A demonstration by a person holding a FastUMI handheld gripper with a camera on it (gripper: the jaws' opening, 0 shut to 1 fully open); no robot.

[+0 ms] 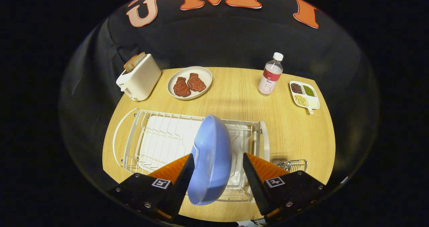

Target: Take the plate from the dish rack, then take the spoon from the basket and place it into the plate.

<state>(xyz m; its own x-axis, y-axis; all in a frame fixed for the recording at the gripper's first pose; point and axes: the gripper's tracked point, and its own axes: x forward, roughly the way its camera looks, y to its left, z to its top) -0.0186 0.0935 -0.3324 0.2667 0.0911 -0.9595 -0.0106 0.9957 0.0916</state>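
A light blue plate (211, 160) stands on edge in the right part of the white wire dish rack (134, 136), which lies on the wooden table. My gripper (218, 156) is open and straddles the plate. The left finger is close against the plate's rim, and the right finger stands apart from it over the rack's white drip tray. A small wire basket (295, 165) sits just right of the rack, partly hidden behind the right finger. I cannot make out its contents.
Beyond the rack stand a white toaster (139, 76) with bread in it, a beige plate (174, 89) with two brown meat pieces, a plastic bottle (270, 74) and a divided dish (313, 103) of beans. Bare wood (301, 133) lies right of the rack.
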